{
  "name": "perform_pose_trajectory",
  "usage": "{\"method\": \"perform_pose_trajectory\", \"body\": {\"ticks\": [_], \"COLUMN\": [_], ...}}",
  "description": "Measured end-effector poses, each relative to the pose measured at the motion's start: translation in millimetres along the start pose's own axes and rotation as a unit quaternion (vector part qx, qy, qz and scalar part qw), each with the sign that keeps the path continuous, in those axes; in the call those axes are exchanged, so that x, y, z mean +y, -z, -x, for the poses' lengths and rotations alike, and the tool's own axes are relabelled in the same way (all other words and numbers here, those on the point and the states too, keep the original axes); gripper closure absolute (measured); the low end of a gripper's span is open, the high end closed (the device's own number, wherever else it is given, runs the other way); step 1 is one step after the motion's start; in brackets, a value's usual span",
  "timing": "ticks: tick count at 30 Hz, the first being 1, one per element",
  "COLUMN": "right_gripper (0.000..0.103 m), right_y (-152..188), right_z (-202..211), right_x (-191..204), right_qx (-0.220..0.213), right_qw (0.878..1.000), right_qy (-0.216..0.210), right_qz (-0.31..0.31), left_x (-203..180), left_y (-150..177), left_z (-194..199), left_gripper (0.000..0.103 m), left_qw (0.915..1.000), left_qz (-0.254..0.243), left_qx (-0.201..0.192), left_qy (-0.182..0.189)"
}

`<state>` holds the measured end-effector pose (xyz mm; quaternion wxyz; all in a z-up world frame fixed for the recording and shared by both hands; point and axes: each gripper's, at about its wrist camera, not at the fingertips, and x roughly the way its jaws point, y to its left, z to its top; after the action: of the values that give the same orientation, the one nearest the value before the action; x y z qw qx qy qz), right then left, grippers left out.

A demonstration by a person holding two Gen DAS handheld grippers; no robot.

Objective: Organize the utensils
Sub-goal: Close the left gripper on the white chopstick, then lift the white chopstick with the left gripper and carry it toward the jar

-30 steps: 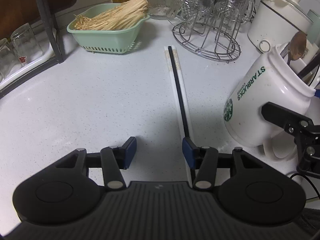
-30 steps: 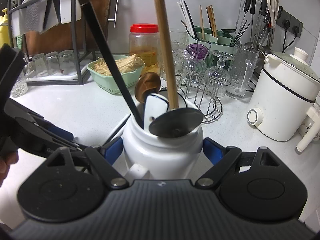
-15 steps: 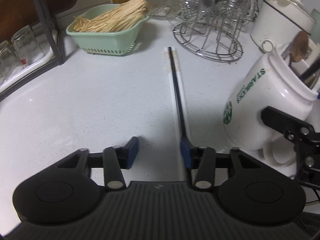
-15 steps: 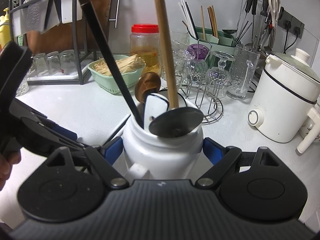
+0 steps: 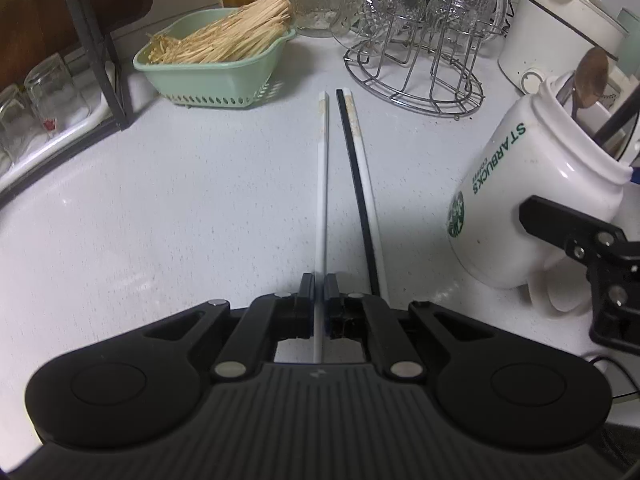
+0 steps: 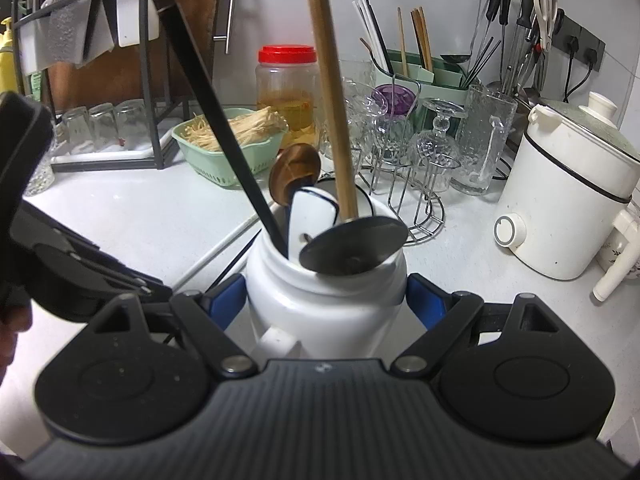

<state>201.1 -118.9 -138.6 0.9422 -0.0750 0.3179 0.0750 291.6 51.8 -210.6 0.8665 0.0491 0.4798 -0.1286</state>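
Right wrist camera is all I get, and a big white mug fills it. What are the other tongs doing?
Observer: The left tongs are shut on one white chopstick, near its end.
Operator: Are there more chopsticks?
Observer: Yes. A black chopstick and a second white chopstick lie side by side on the counter, just right of the held one.
Operator: Does my mug have a picture?
Observer: The mug says STARBUCKS in green on its far side, with a round green logo.
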Motion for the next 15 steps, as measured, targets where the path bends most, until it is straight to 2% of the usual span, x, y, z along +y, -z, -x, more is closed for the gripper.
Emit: {"method": "perform_pose_trajectory", "body": {"ticks": [4,9,15], "right_gripper": [0.014,0.014,0.014], "right_y": [-4,-8,-9], "right_z": [-2,-4,-7], "right_x": [0,-3,-7], "right_qx": [0.012,0.025,0.029], "right_qw": [1.0,1.0,0.999], "right_qy": [0.003,-0.005,-0.016], "right_qz": [-0.001,0.005,0.003], "left_x": [4,5,-18], "left_y": [9,34,75], "left_z": [7,30,56], "left_gripper": [0.098,0.099,0.099], "left_qw": [0.9997,0.9969,0.9866], "left_qz": [0.021,0.075,0.162], "left_qx": [0.011,0.018,0.019], "left_qy": [0.011,0.012,-0.012]}}
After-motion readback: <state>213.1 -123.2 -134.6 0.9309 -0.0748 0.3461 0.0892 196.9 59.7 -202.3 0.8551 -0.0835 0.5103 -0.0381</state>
